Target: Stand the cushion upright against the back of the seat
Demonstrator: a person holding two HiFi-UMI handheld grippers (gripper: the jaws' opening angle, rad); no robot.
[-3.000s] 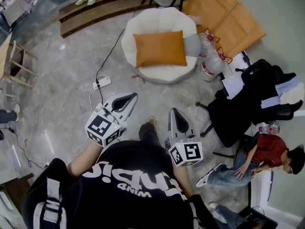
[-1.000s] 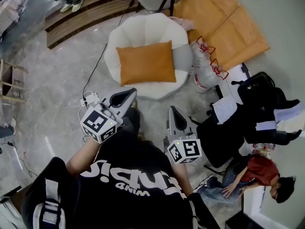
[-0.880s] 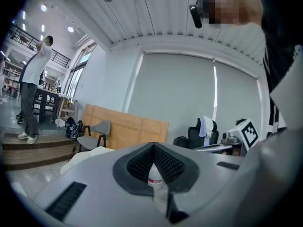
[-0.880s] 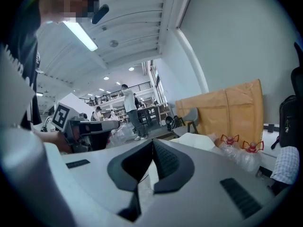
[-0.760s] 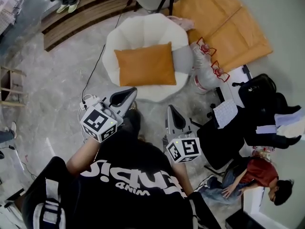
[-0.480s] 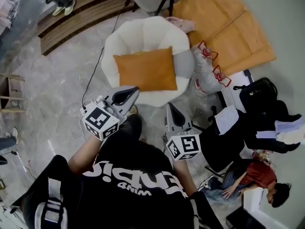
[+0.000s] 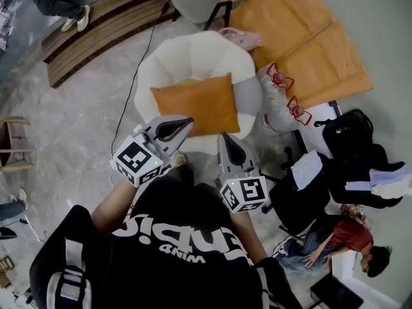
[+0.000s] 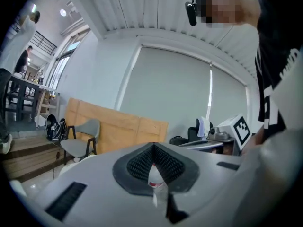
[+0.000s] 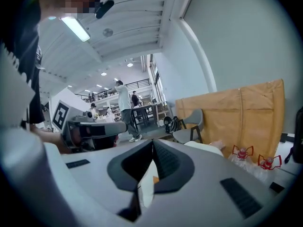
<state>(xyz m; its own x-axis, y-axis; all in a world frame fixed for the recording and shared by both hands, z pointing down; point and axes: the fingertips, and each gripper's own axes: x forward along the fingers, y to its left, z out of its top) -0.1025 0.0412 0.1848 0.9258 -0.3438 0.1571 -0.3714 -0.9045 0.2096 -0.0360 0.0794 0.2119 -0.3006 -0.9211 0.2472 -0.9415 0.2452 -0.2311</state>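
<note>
Cushion [image 7: 193,105] is seen lying seemingly flat on the seat [image 7: 196,47], not yet stood up, with left gripper [image 7: 185,120] and right gripper [image 7: 223,139] held closed and empty at its near edge.

cushion [image 7: 196,105]: plain orange
seat [image 7: 193,53]: creamy white
left gripper [image 7: 185,120]: pale grey shell, black pads — black square markers on white
right gripper [image 7: 222,138]: the same grey and black, the same black-on-white markers
floor [image 7: 84,127]: grey, marbled with paler veins
board [image 7: 302,37]: tan
chair [image 7: 193,4]: grey shell, black legs
shirt [image 7: 187,243]: black — white lettering
</note>
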